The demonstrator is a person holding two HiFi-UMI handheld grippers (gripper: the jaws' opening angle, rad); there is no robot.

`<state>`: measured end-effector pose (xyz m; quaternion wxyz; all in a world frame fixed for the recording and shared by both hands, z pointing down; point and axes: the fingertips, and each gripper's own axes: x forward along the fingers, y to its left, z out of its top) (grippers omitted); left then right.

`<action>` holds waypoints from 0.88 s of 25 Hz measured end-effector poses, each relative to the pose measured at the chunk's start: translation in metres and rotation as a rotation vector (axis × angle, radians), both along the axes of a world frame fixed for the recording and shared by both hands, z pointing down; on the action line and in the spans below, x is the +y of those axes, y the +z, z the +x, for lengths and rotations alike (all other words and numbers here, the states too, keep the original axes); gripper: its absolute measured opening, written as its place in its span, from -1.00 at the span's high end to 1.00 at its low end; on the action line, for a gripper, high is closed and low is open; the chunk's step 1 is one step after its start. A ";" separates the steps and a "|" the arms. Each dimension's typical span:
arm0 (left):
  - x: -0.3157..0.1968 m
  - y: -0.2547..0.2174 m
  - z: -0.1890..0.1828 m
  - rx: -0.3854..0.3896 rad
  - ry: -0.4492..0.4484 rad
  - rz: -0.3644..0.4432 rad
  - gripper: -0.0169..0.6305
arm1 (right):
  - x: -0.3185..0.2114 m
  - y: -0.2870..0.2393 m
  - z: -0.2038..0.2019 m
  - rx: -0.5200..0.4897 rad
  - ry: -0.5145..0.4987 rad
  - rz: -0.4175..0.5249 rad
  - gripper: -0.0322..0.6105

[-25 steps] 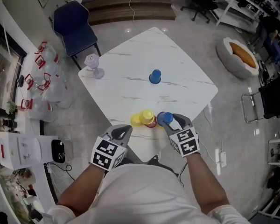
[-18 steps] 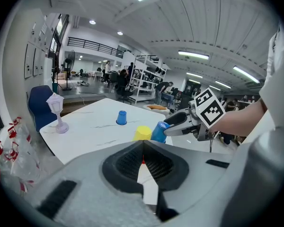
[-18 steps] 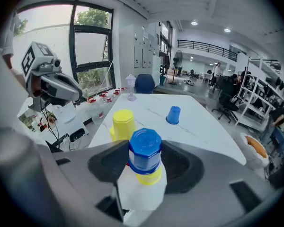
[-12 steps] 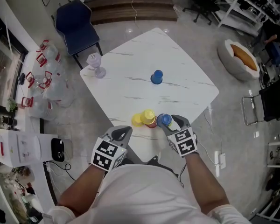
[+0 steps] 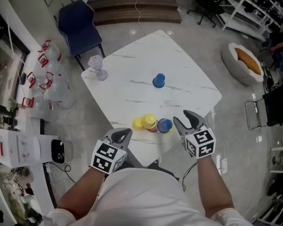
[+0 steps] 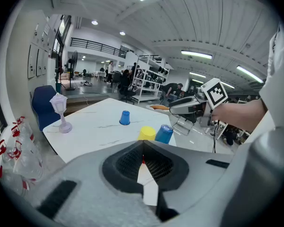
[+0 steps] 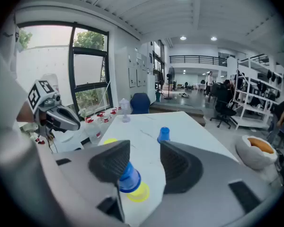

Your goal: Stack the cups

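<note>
Right gripper (image 5: pixel 185 118) wide, holding nothing; jaws have just been closing slightly, no cup between them; left gripper (image 5: pixel 122 134) shut, empty. Near blue cup (image 5: pixel 164 125) sits tilted just beside the yellow cups (image 5: pixel 149 120), close to the table (image 5: pixel 132 95) edge; far blue cup (image 5: pixel 159 80) alone mid-table. Risk: tilted cup probably isn't seated; a nudge on re-approach could tip it off the edge or knock the yellow ones. No readable text; only square markers on the grippers.
</note>
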<state>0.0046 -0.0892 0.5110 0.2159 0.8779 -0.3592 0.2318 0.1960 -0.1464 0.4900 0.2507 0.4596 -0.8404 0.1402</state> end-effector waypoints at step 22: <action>-0.026 0.005 -0.023 -0.053 -0.189 -0.020 0.92 | -0.199 0.114 -0.020 0.128 -0.100 -0.096 0.11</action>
